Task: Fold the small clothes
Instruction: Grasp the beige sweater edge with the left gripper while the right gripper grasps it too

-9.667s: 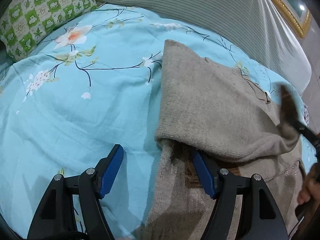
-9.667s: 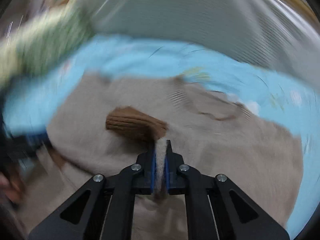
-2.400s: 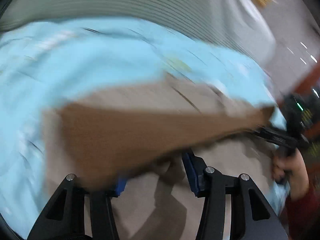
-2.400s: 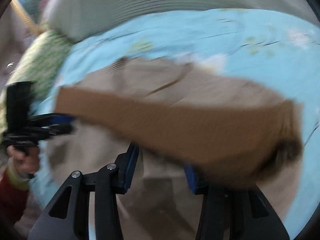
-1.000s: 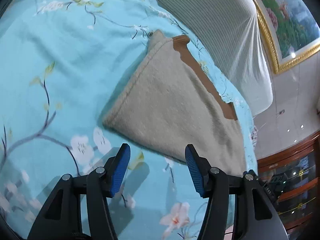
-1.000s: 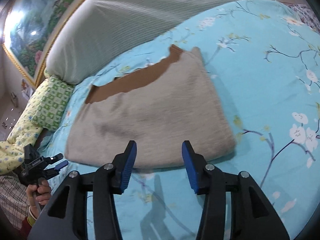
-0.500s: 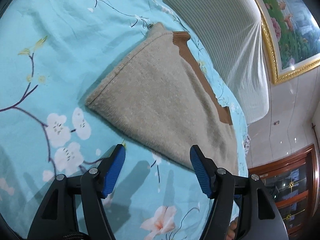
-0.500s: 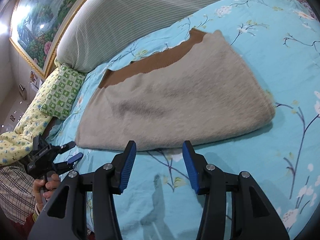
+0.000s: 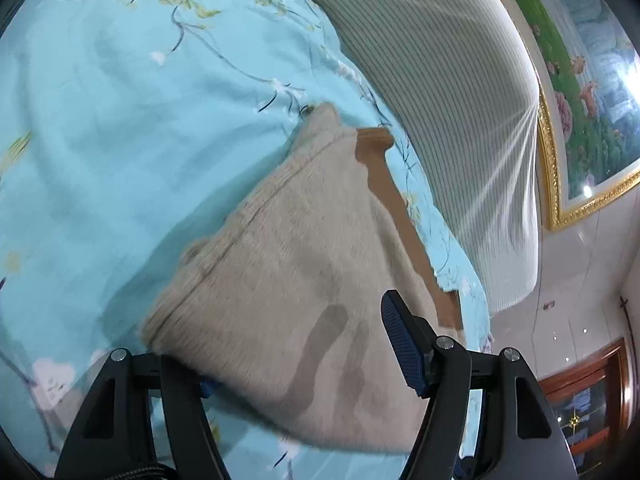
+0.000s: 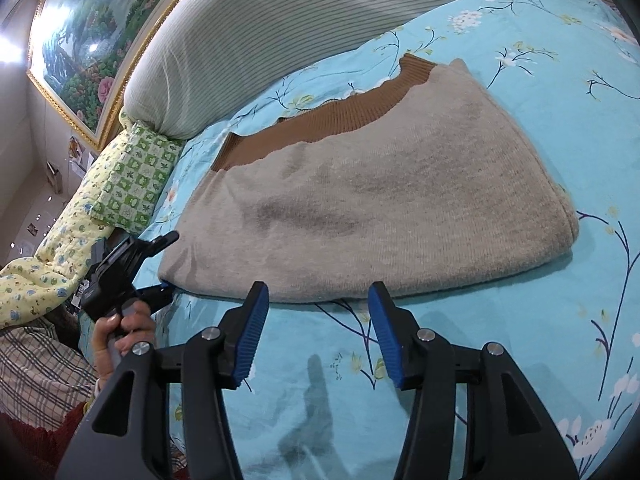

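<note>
With its jaws wide, one slid under the corner, the left gripper (image 9: 304,364) straddles the folded beige knitted sweater (image 10: 372,204) on the turquoise floral bedsheet (image 10: 560,120), the right gripper (image 10: 318,334) half-open and empty beside the hem; a lopsided lift could spill the fold.

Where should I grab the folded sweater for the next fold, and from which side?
Probably the near folded edge of the sweater, coming in low from the front. That edge is thick and rounded, lying flat on the sheet straight ahead of the open right hand-held gripper. The far edge with the brown rib has loose layers.
</note>
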